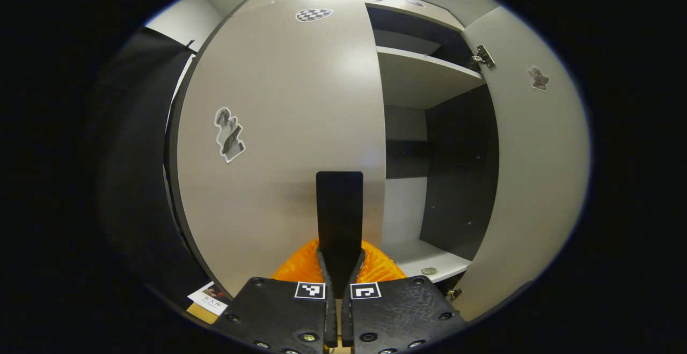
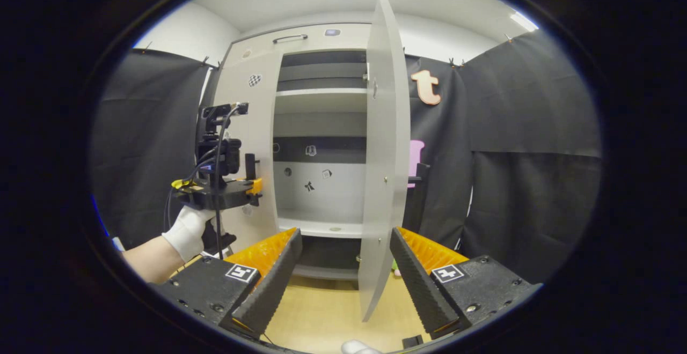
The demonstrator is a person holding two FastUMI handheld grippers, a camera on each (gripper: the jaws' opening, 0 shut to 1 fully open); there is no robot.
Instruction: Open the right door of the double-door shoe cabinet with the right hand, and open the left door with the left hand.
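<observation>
The grey shoe cabinet (image 2: 322, 37) stands ahead. Its right door (image 2: 384, 145) is swung wide open and appears nearly edge-on in the right gripper view. My right gripper (image 2: 345, 234) is open, and the door's free edge stands between its fingers without either finger touching it. The left door (image 1: 279, 128) looks closed or nearly so, with stickers on its face. My left gripper (image 1: 339, 260) is shut on the left door's black upright handle (image 1: 339, 209), close to the door's inner edge. The right gripper view has that left gripper (image 2: 252, 182), held by a gloved hand (image 2: 188, 228).
Inside the cabinet are light shelves (image 1: 424, 78) and dark panels. The open right door (image 1: 536, 171) stands at the right of the left gripper view. Black cloth hangs on both sides (image 2: 526, 155). The floor (image 2: 322, 311) is pale wood, with a printed card (image 1: 209, 296) lying on it.
</observation>
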